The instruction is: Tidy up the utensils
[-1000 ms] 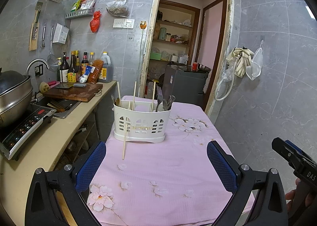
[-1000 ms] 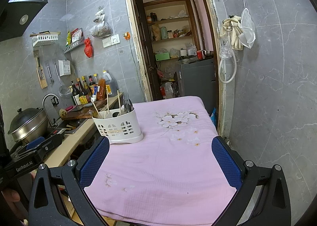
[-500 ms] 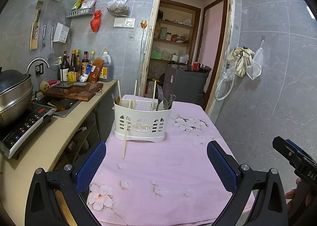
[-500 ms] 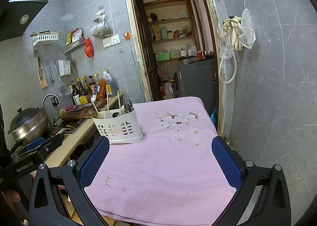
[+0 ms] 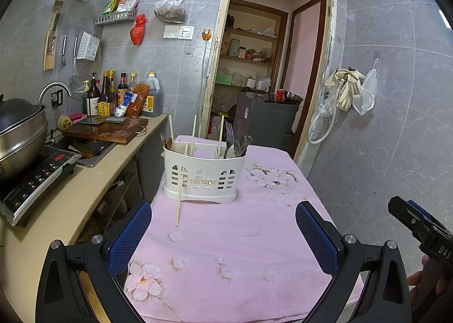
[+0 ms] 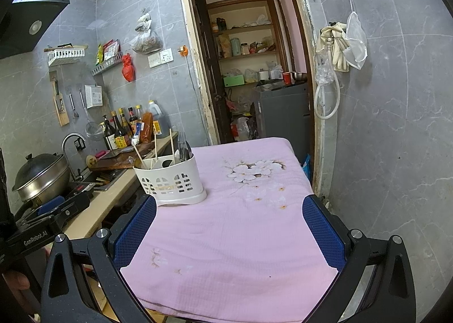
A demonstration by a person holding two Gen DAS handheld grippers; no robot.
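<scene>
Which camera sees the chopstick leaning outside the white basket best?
The left wrist view: the leaning chopstick shows whole against the front of the white basket. In the right wrist view the left claw finger hides all but a sliver of it.

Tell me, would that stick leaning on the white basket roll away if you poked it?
Probably it would slide or fall: the chopstick only leans against the white basket, its tip on the pink cloth. It looks thin and stiff, likely very light. The soft cloth might stop it rolling far.
</scene>
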